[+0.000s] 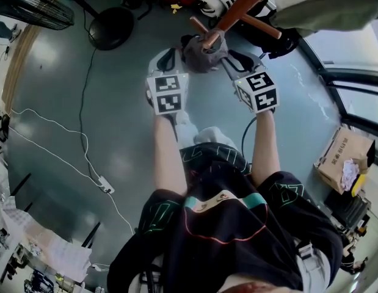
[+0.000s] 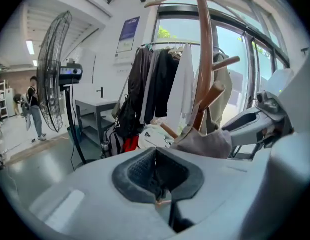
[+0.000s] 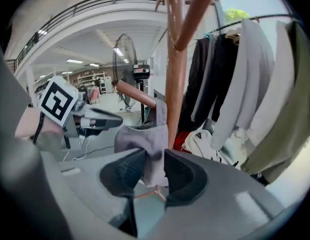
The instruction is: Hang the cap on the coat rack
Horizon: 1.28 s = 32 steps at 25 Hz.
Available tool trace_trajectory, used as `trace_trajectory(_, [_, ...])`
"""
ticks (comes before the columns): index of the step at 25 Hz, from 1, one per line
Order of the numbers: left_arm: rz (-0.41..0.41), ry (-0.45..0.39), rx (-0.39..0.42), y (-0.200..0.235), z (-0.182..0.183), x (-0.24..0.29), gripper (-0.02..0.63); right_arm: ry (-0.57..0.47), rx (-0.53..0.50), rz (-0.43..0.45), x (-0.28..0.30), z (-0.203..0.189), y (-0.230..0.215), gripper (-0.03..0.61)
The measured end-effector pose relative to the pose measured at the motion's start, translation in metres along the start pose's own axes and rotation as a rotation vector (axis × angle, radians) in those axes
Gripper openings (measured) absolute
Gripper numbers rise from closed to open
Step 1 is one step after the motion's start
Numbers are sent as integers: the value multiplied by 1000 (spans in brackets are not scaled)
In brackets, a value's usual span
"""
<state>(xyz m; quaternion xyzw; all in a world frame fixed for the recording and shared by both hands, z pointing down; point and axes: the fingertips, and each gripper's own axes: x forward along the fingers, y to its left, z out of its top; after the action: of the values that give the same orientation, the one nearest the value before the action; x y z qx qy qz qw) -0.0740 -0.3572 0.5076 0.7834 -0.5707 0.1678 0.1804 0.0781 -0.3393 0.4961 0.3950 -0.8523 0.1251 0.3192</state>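
A grey cap point(image 1: 201, 52) hangs over a wooden peg point(image 1: 204, 32) of the brown coat rack point(image 1: 237, 5), low on its pole point(image 3: 176, 84). In the right gripper view the cap point(image 3: 144, 141) droops between the jaws of my right gripper point(image 3: 153, 166), which stand apart and open around the cloth. My left gripper point(image 2: 155, 159) is shut with nothing between its pads. From it the cap point(image 2: 205, 143) lies to the right, beside the pole point(image 2: 205, 59). In the head view both grippers flank the cap, the left gripper point(image 1: 170, 57) and the right gripper point(image 1: 228, 60).
A standing fan point(image 2: 57, 74) with a round base point(image 1: 109, 26) is to the left. A rail of hanging clothes point(image 2: 160, 84) stands behind the rack. A white cable and power strip point(image 1: 106, 185) lie on the floor. A cardboard box point(image 1: 344, 157) sits at the right.
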Motion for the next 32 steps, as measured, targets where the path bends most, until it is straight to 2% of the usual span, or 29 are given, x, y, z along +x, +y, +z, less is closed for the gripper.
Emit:
trace_trajectory(2, [6,-45,15,1,18,-8,11,36,-71,15,-8,2,2,123])
trace_trajectory(4, [9,-85,26,0,37,-16,11,55,-101,15,-15,5,1,123])
trace_trajectory(8, [6,-180,70,-4,83,-25,11,4,-103,23,-28,26,-8,121])
trace_trajectory(10, [7,-217,89,-6,101,-33,11,-71,-96,-15,-42,44,-16,119])
trace_trajectory(12, [11,-255,95,-7,118,-41,11,-212,-52,-50,-59,71,-25,71])
trace_trajectory(14, [6,-288,105,-11,134,-49,11,-312,-26,-72,-75,90,-30,59])
trace_trajectory(17, [-17,-336,131,-24,158,-60,11,-383,-87,-102,-96,112,-30,5])
trace_trajectory(20, [-29,-402,151,-31,186,-73,11,-533,-73,-51,-122,148,-23,5])
trace_trajectory(23, [-23,-464,153,-37,207,-85,11,-650,-17,-102,-144,176,-33,3])
trace_trajectory(27, [6,-511,140,-39,219,-100,11,-695,40,-234,-160,184,-50,3])
trace_trajectory(32, [23,-542,147,-30,228,-110,11,-703,22,-273,-159,197,-50,5])
